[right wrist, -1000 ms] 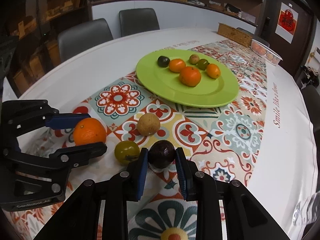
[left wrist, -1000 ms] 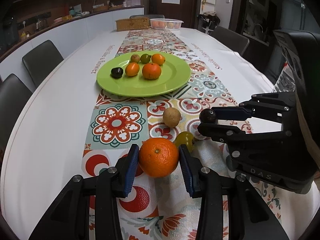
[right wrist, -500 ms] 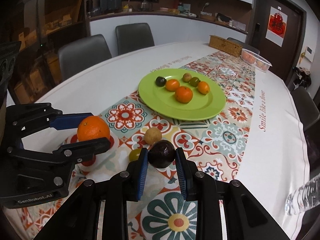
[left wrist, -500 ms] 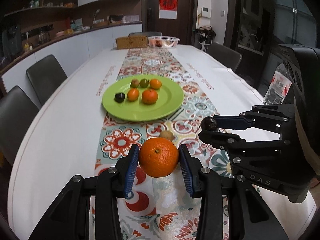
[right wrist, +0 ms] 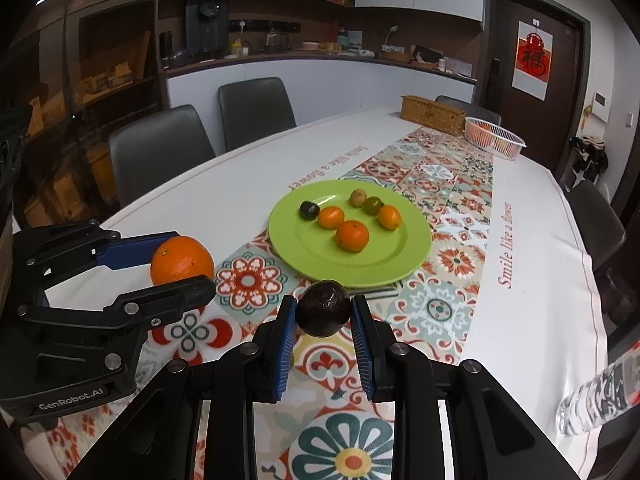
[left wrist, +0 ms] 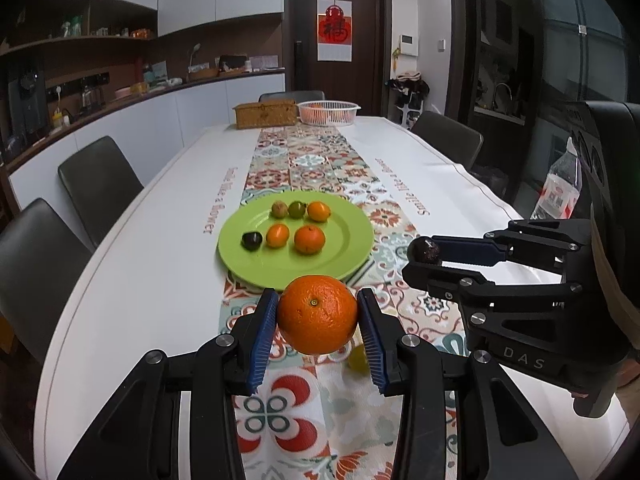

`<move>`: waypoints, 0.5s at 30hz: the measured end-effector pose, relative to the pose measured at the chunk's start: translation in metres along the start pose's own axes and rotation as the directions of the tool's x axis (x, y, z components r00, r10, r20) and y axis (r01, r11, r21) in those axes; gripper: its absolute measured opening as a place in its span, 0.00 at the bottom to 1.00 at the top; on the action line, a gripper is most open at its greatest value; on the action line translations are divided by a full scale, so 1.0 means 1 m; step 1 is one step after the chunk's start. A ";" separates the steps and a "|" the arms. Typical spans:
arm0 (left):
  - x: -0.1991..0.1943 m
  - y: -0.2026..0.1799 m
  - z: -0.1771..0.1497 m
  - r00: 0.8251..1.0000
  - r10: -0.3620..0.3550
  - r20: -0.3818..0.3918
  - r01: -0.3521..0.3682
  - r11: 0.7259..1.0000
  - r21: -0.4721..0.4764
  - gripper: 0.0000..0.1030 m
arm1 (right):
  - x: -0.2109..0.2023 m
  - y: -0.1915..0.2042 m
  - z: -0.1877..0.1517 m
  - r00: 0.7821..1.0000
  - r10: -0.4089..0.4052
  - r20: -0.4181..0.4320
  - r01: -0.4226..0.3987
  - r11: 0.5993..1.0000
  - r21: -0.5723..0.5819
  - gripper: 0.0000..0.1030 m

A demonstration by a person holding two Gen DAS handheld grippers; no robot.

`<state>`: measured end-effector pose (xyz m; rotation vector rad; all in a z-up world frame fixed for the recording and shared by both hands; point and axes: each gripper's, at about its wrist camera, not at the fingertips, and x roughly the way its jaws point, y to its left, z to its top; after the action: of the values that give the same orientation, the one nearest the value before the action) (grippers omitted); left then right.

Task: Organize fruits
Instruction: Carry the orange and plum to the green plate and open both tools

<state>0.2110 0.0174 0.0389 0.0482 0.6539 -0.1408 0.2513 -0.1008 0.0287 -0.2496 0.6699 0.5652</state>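
My left gripper (left wrist: 318,322) is shut on a large orange (left wrist: 317,314), held in the air above the patterned runner; the same orange (right wrist: 182,260) shows at the left of the right wrist view. My right gripper (right wrist: 323,320) is shut on a dark purple fruit (right wrist: 323,308), also lifted; the dark fruit (left wrist: 426,251) appears at the right in the left wrist view. Ahead lies a green plate (left wrist: 344,248) carrying several small fruits: oranges, one dark fruit, a brown one and a green one. The green plate (right wrist: 304,248) is just beyond both grippers. A yellow-green fruit (left wrist: 357,358) lies on the runner, partly hidden by my left fingers.
A wicker box (left wrist: 265,115) and a white basket (left wrist: 329,112) stand at the table's far end. A plastic water bottle (left wrist: 560,192) is at the right edge. Grey chairs (left wrist: 96,184) line the left side, others the right. White tablecloth flanks the runner.
Both grippers have risen with their fruits, so the table and plate look farther and lower. The brown fruit on the runner is now hidden behind the orange. Grips are unchanged.
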 end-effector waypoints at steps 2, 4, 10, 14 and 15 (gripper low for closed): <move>0.000 0.001 0.005 1.000 0.002 0.007 -0.002 1.000 0.004 0.39 | -0.001 -0.001 0.004 1.000 -0.002 0.007 0.002 1.000 0.003 0.27; 0.002 0.003 0.010 1.000 0.001 0.011 -0.001 1.000 0.007 0.39 | -0.001 -0.002 0.008 1.000 -0.011 0.017 0.011 1.000 0.003 0.27; 0.013 0.009 0.026 1.000 -0.022 0.009 0.022 1.000 0.002 0.39 | 0.003 -0.008 0.022 0.999 -0.027 0.028 0.026 1.000 0.017 0.27; 0.024 0.015 0.036 1.000 -0.024 0.002 0.024 1.000 0.005 0.39 | 0.011 -0.013 0.031 0.999 -0.042 0.029 0.041 0.999 0.022 0.27; 0.027 0.016 0.038 1.000 -0.022 0.001 0.022 1.000 0.005 0.39 | 0.013 -0.015 0.033 0.999 -0.044 0.028 0.044 0.999 0.024 0.27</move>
<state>0.2574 0.0270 0.0530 0.0453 0.6535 -0.1640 0.2853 -0.0944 0.0461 -0.2337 0.6419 0.5177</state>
